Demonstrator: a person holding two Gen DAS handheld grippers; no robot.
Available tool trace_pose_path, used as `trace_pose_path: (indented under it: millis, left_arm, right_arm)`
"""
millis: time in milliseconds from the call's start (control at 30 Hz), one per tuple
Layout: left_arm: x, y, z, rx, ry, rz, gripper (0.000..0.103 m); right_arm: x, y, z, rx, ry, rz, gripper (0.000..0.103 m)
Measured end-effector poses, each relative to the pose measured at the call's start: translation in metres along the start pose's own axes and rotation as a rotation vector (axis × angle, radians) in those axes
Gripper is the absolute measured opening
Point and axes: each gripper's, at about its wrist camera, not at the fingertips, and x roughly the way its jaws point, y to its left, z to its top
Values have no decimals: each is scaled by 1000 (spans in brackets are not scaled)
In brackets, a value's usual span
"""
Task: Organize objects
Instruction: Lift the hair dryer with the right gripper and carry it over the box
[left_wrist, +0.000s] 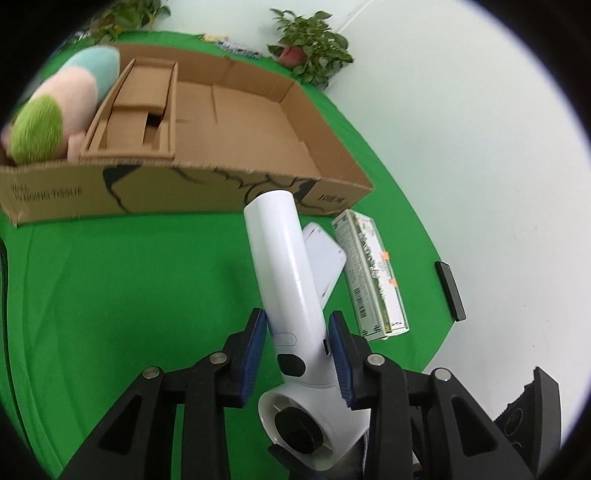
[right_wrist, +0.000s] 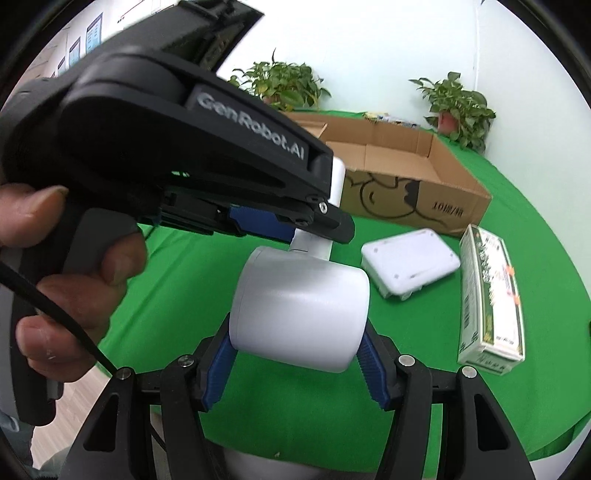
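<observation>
while both tools are up over the green cloth (left_wrist: 147, 280), a white hair dryer (left_wrist: 284, 280) hangs between them. the left gripper (left_wrist: 298, 325) has its blue pads clenched on the dryer's handle, one pad pressed to each side, with the handle's free end reaching out toward the cardboard box (left_wrist: 192, 192). the right gripper (right_wrist: 295, 354) grasps the dryer's fat barrel, blue pads (right_wrist: 218, 365) tight against both of its sides. from the right wrist view a person's hand (right_wrist: 70, 280) wraps the grip of the left tool, which crosses the picture above the barrel, with a black cable running down past the fingers.

on the cloth, just beyond the dryer, lies a flat white case (right_wrist: 410, 262), and just beside it, toward the cloth's edge, a long green-and-white carton (right_wrist: 491, 299) lying flat. a small black block (left_wrist: 450, 290) sits at the very edge of the cloth, apart from the carton.

the cardboard box stands open behind them, near the case and carton. inside it at one end is a smaller folded cardboard insert (left_wrist: 140, 110), and beside that a soft plush toy (left_wrist: 59, 110) in green, pink and pale blue. two potted plants (right_wrist: 458, 107) stand at the far wall.
</observation>
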Motion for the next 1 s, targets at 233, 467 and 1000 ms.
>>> trace_pose_path:
  millis: [233, 467, 1000]
  left_arm:
    - [-15, -14, 14, 51, -44, 8, 33]
    - [-25, -26, 37, 96, -96, 8, 33]
    - [-40, -29, 86, 140, -137, 19, 33]
  right_arm:
    - [-7, -2, 18, 13, -39, -14, 58]
    - [-17, 2, 44, 1, -95, -29, 58]
    - [-17, 5, 103, -12, -137, -37, 58]
